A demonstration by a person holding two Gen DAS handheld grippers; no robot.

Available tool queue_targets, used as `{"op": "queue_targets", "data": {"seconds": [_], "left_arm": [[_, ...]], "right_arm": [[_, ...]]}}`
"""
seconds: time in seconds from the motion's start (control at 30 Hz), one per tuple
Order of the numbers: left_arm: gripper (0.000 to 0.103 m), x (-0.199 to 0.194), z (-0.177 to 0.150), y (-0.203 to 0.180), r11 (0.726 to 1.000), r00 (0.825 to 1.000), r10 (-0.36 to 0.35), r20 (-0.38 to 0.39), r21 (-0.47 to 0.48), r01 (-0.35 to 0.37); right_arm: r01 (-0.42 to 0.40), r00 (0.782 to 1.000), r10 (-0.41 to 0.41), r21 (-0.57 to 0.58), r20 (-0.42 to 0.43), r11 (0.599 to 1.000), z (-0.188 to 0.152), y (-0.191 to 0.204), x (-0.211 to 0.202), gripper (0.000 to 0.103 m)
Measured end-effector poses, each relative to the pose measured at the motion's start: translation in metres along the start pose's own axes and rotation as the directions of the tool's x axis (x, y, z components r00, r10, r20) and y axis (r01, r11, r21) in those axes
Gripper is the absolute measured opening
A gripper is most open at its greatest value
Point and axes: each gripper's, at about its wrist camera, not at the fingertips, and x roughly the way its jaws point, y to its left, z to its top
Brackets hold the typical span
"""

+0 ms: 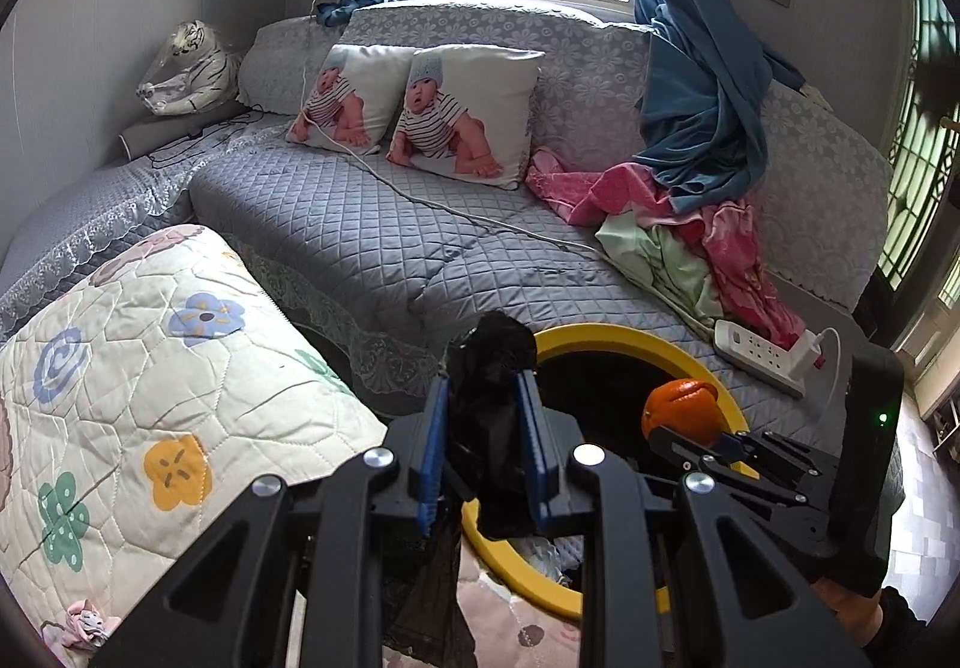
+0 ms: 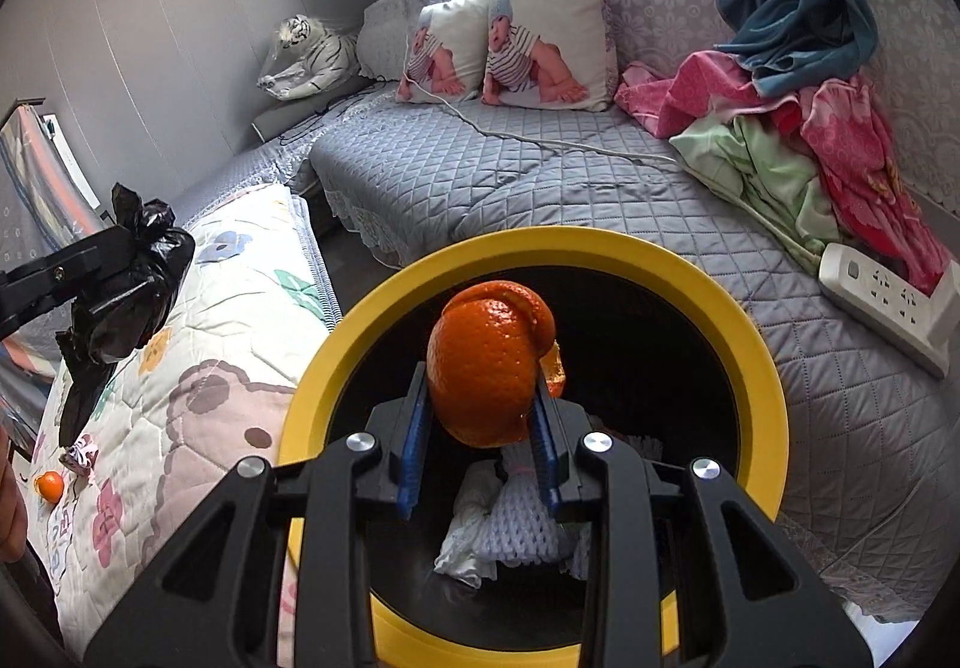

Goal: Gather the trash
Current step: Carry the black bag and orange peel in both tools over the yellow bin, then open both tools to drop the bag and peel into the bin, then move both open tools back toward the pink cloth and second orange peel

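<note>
The curled orange peel (image 2: 489,362), glossy and pitted, cupped like a half shell with a torn flap at its right edge, sits pinched between the blue ribbed pads of the right tongs (image 2: 480,416), which are closed onto it. It hangs directly above the mouth of the round bin with a thick yellow plastic rim (image 2: 540,242) and a black inside. At the bottom of the bin lie crumpled white tissue (image 2: 468,542) and a piece of white foam fruit netting (image 2: 522,524).

The left tongs (image 1: 483,428) are nearly closed on a crumpled black plastic bag (image 1: 489,368), shiny and creased, with its knotted end poking up above the pads and a loose tail hanging below. Seen from the right wrist, the bag is held above the cream quilted floral cover (image 2: 198,368), to the left of the bin.

A small whole orange (image 2: 49,486) lies on that cover's near edge, beside a little pink fabric scrap (image 2: 81,455). Behind the bin stretches a grey diamond-quilted sofa (image 2: 480,176) with two printed cushions (image 2: 510,44), a heap of pink and pale green cloth (image 2: 780,140), and a white power strip (image 2: 888,302).
</note>
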Motion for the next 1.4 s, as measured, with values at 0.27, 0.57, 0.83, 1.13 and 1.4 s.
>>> {"op": "queue_targets", "data": {"seconds": [0.27,0.57,0.83,1.13,1.4], "left_arm": [[0.022,0.017,0.002,-0.022,0.999,0.998,-0.052,-0.028,0.0,0.052],[0.022,0.063,0.0,-0.014,0.968,0.97,-0.214,-0.114,-0.162,0.194],[0.047,0.081,-0.004,-0.005,0.944,0.958,-0.255,-0.13,-0.248,0.217],[0.086,0.068,-0.009,0.029,0.92,0.982,-0.18,-0.057,-0.363,0.147],[0.094,0.015,-0.023,0.098,0.914,0.998,0.055,0.012,-0.403,-0.045]], "right_arm": [[0.004,1.0,-0.004,0.025,-0.013,1.0,-0.007,-0.016,0.0,0.029],[0.006,1.0,-0.005,0.045,-0.026,0.999,-0.01,-0.024,-0.001,0.029],[0.01,0.999,-0.008,0.061,-0.038,0.998,-0.011,-0.028,-0.002,0.038],[0.032,0.999,-0.032,0.062,0.003,0.998,-0.011,-0.03,-0.014,0.053],[-0.082,0.994,0.083,-0.024,0.068,0.996,-0.009,0.002,-0.024,0.069]]}}
